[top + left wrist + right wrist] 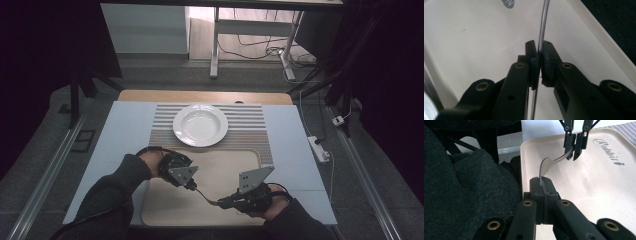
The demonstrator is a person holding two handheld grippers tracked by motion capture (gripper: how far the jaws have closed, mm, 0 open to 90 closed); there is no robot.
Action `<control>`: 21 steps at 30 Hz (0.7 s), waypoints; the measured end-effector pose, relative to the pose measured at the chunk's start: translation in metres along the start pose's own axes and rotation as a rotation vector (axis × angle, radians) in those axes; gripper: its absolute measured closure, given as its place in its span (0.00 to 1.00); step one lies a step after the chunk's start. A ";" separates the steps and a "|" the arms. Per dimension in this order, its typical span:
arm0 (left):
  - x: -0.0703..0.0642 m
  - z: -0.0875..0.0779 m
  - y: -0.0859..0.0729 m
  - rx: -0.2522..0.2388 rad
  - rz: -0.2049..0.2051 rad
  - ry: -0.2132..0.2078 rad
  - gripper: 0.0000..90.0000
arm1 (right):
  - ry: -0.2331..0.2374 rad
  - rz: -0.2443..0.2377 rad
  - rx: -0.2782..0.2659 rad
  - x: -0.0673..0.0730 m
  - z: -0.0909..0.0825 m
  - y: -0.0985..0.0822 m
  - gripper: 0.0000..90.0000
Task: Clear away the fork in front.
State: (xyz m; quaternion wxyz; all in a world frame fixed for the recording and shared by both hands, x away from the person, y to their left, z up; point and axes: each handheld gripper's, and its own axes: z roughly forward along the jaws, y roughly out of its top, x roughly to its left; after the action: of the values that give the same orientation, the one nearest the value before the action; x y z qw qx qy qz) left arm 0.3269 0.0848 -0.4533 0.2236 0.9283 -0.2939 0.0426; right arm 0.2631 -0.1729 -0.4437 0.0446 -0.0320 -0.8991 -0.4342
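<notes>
Both claws on one piece of metal cutlery, held in the air above the cream tray at the near edge of the worktop.

Left claw: jaws pressed together on the thin handle end. Left gripper view shows the shiny rod running up out of the closed pads and also passing below them, so the grip sits partway along the shaft, not at the tip.

Right claw: jaws pressed together on the broad end. In the right gripper view the flat widening part curves up out of the pinched pads, then the handle runs on to the left claw beyond. Cannot tell whether it is a spoon or a fork; the head is buried between the pads.

The piece spans the gap between the two claws, tilted, lower at the right claw in the high view. Claws are near each other, not touching.

White deep plate sits on the striped placemat just beyond the tray, well apart from both claws. The tray carries a script logo near its far edge. Dark sleeve fills the left side of the right gripper view.
</notes>
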 end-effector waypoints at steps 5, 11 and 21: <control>-0.001 0.001 -0.002 -0.001 0.013 -0.011 0.96 | -0.009 0.003 0.013 -0.001 0.001 -0.001 0.96; -0.001 -0.002 -0.005 -0.003 -0.094 -0.028 0.96 | -0.083 0.031 0.014 -0.007 -0.002 -0.002 0.72; -0.008 -0.009 -0.020 -0.019 -0.433 -0.004 0.96 | -0.251 0.072 -0.008 -0.016 -0.011 -0.007 0.36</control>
State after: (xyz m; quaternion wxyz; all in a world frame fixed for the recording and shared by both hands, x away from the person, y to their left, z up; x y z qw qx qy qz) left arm 0.3324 0.1072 -0.4550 0.2355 0.9678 -0.0883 -0.0111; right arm 0.2793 -0.1864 -0.4438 -0.0528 -0.1185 -0.8943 -0.4283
